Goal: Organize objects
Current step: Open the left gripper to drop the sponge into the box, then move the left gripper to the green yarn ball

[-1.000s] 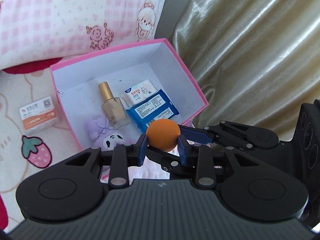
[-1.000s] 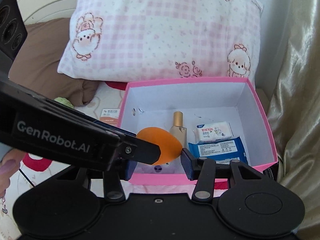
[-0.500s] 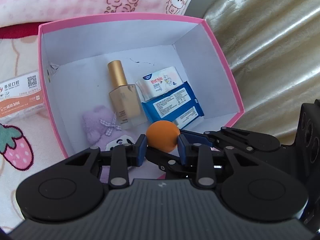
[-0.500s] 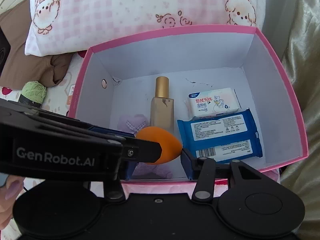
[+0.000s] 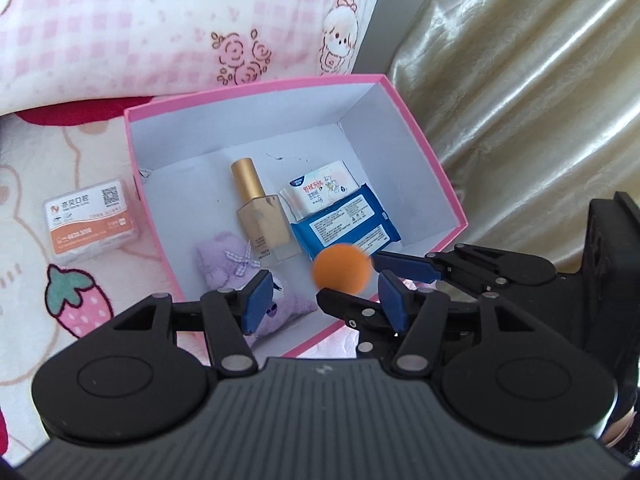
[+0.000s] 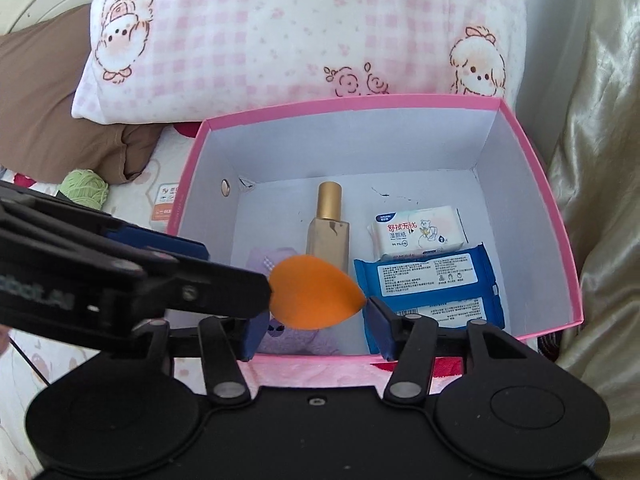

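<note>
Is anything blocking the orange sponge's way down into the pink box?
Nothing visible does. The pink box has no lid, and the orange sponge hangs over its near end, between the purple plush and the blue wipes pack. It may land partly on either.

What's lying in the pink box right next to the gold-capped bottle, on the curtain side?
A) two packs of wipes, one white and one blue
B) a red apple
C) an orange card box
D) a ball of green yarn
A: inside the pink box, the white pack and the blue pack lie beside the bottle, on its curtain side.
</note>
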A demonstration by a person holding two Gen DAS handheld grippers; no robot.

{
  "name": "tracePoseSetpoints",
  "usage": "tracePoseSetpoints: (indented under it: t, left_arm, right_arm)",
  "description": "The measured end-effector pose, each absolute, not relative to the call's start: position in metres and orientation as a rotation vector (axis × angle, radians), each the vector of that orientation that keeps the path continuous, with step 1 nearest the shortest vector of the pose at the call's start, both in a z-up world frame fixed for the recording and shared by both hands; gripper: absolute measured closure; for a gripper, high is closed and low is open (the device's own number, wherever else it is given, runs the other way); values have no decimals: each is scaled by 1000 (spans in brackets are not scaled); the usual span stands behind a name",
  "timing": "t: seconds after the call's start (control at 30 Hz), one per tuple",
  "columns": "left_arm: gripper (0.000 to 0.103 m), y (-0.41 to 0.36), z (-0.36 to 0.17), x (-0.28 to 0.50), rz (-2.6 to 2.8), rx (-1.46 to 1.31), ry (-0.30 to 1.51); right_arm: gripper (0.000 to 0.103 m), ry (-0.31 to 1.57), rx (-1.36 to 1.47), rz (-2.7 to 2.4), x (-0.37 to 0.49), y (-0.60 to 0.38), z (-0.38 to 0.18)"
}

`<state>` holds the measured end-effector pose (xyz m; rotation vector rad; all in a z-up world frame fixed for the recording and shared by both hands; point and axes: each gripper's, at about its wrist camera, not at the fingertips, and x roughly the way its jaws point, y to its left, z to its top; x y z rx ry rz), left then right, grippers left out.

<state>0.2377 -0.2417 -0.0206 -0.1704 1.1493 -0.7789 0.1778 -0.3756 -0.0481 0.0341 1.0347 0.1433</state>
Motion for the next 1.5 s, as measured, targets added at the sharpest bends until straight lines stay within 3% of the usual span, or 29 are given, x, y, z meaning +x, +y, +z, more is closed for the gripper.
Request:
tracePoseSetpoints:
  t: [0.23, 0.7, 0.97, 1.1, 1.2, 1.5]
  left_arm:
    - [44, -216, -12, 230, -767, -190, 1129]
    - [44, -100, 61, 183, -727, -78, 1010]
    - [43, -30, 94, 173, -656, -35, 985]
    - [41, -1, 98, 173, -626, -23, 965]
    - [38, 22, 93, 176, -605, -42, 934]
    - [36, 69, 51, 205, -510, -100, 928]
  right_arm:
    - [36, 1002, 51, 124, 172, -373, -41]
    - [36, 802, -19, 287, 106, -294, 55]
    - [27, 757, -42, 413, 94, -241, 76]
    - [24, 738, -61, 465, 97, -213, 75]
    - [13, 726, -49, 507, 102, -194, 69]
    - [10, 728, -33, 578, 139, -148, 35]
